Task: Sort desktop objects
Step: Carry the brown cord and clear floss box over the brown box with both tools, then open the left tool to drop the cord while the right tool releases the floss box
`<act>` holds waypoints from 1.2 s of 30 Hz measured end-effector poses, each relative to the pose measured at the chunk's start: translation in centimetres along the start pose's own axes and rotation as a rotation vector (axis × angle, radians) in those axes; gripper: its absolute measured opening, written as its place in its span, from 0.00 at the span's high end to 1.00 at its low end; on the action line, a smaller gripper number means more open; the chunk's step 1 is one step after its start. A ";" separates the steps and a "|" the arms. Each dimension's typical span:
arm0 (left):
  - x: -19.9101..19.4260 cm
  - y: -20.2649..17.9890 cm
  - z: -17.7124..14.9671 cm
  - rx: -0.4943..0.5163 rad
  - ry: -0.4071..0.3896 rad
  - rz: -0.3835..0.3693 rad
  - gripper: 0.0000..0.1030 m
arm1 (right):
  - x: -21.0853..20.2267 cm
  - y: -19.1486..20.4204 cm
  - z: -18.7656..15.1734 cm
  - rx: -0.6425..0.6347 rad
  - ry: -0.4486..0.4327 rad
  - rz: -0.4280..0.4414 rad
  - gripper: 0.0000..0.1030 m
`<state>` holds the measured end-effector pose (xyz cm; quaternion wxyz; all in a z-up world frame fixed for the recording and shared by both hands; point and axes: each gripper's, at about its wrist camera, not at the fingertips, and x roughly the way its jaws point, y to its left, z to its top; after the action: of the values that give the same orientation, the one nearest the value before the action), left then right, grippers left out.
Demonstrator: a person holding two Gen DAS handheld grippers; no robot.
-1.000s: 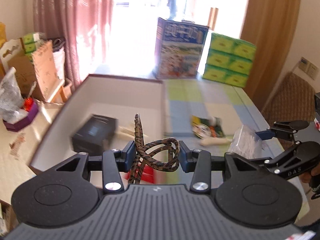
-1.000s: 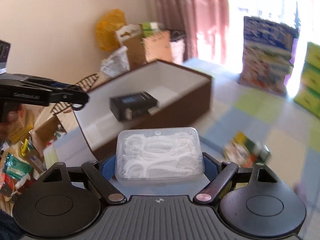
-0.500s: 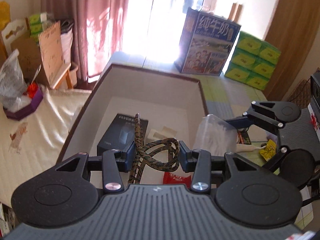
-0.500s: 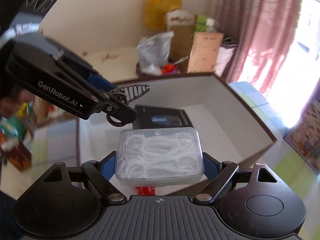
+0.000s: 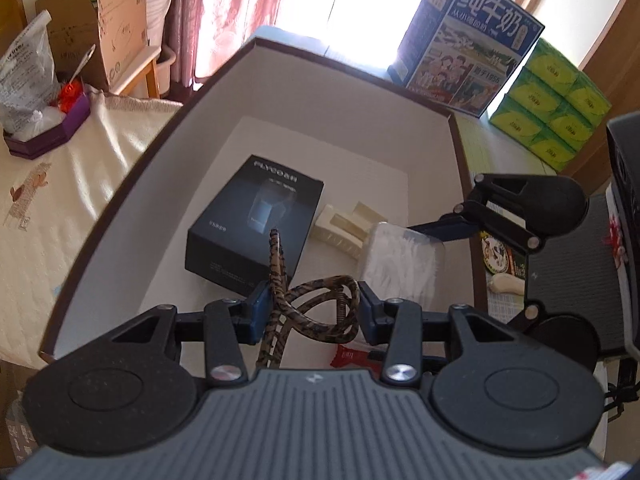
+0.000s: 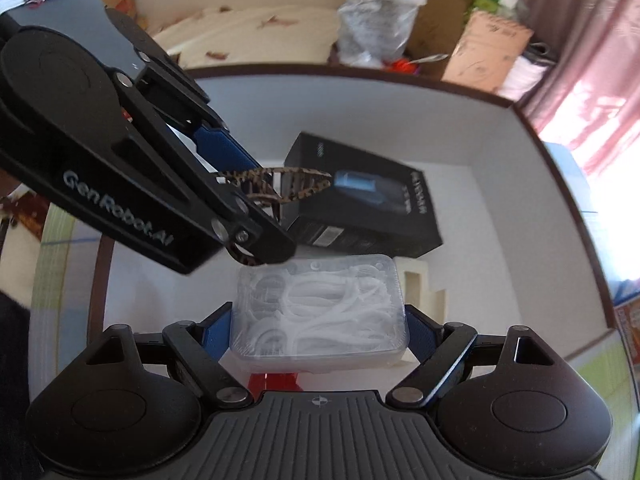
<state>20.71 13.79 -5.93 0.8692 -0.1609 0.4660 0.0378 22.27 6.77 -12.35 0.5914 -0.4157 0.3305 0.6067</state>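
Note:
My left gripper (image 5: 310,312) is shut on a leopard-print hair clip (image 5: 308,308) and holds it above the open brown-rimmed white box (image 5: 152,168). My right gripper (image 6: 318,320) is shut on a clear case of floss picks (image 6: 320,312), also over the box, just right of the left gripper. The case (image 5: 400,256) and the right gripper's fingers (image 5: 448,228) show in the left wrist view. The clip (image 6: 280,188) shows in the right wrist view. A black razor box (image 5: 256,220), a cream plastic piece (image 5: 344,224) and a red packet (image 5: 352,358) lie in the box.
A milk carton box (image 5: 468,40) and green tissue packs (image 5: 556,100) stand behind the box. A snack packet (image 5: 500,256) and a pale object (image 5: 506,284) lie on the table right of it. Bags and cardboard (image 5: 80,40) stand at left.
Both grippers have moved from beside the box to over its inside, tilting downward. The floss case has come close beside the hair clip. Both holds are unchanged.

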 end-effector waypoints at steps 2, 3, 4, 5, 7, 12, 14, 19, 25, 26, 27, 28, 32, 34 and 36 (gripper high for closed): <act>0.7 0.0 -0.1 -0.005 0.023 -0.007 0.62 | 0.9 -0.5 0.0 -0.003 0.031 0.009 0.19; 1.1 0.0 -0.1 -0.004 0.030 -0.006 0.62 | 1.2 -0.5 0.1 0.000 0.045 0.011 0.19; 1.4 -0.1 -0.1 0.000 0.035 -0.006 0.63 | 1.6 -0.7 0.0 0.001 0.057 0.013 0.19; 1.6 -0.1 -0.1 0.001 0.043 -0.009 0.63 | 2.0 -0.9 0.0 0.002 0.067 0.014 0.19; 2.1 0.0 -0.1 -0.004 0.060 -0.010 0.63 | 2.8 -1.3 0.0 0.004 0.086 0.016 0.19; 3.1 0.2 -0.3 -0.006 0.093 0.001 0.63 | 3.9 -2.4 -0.3 0.024 0.095 0.024 0.19; 3.5 0.4 -0.3 -0.017 0.109 -0.006 0.65 | 3.9 -2.5 -0.3 0.024 0.095 0.020 0.19; 3.6 0.2 -0.4 -0.003 0.116 -0.017 0.64 | 4.4 -2.9 -0.2 0.021 0.084 0.022 0.19; 3.1 0.3 -0.2 0.020 0.100 0.010 0.54 | 3.6 -1.7 -0.1 -0.012 0.045 -0.027 0.19; 3.0 0.3 -0.2 0.023 0.096 0.016 0.53 | 3.5 -1.7 -0.1 -0.013 0.037 -0.036 0.18; 2.9 0.4 -0.2 0.025 0.094 0.022 0.50 | 3.5 -1.7 0.0 -0.013 0.027 -0.047 0.15; 2.8 0.5 -0.2 0.026 0.091 0.027 0.48 | 3.4 -1.7 0.0 -0.009 0.015 -0.054 0.13; 2.5 1.0 -0.2 0.019 0.087 0.038 0.46 | 2.7 -2.1 0.0 0.017 -0.004 -0.052 0.08; 2.3 1.1 -0.2 0.021 0.085 0.044 0.45 | 2.3 -2.2 -0.2 0.024 -0.009 -0.052 0.07; 2.1 1.0 -0.2 0.028 0.081 0.050 0.39 | 1.7 -2.2 -0.4 0.042 -0.025 -0.053 0.06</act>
<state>21.47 14.54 -7.99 0.8505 -0.1386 0.5052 0.0465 24.57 7.29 -13.82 0.6201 -0.4042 0.3247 0.5888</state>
